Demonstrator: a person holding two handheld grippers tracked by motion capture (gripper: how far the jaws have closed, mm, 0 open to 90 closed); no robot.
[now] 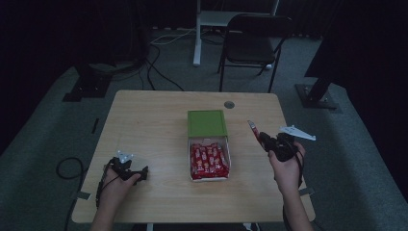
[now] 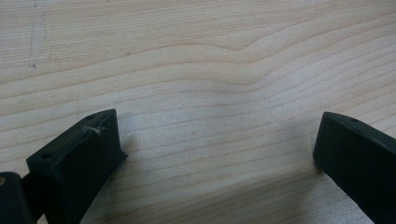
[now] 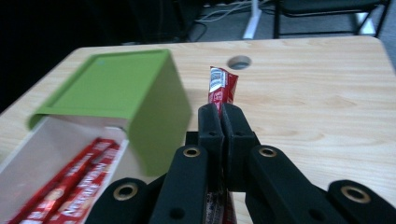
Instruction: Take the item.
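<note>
A white box [image 1: 227, 153] holds several red snack sticks [image 1: 208, 161] at the table's middle. Its green lid [image 1: 207, 123] sits slid back over the far end. Right of the box, my right gripper [image 1: 258, 133] is held above the table, shut on one red snack stick [image 1: 251, 126]. In the right gripper view the stick [image 3: 222, 86] pokes up from between the closed jaws [image 3: 221, 116], with the green lid [image 3: 116, 84] and box [image 3: 51, 154] to the left. My left gripper [image 1: 137, 174] rests low at the table's front left, its jaws open over bare wood [image 2: 219, 135].
A round cable hole [image 1: 229, 104] lies near the table's far edge. A folding chair [image 1: 255, 41] and a white desk leg [image 1: 197, 33] stand beyond the table. Cables trail on the carpet at the left.
</note>
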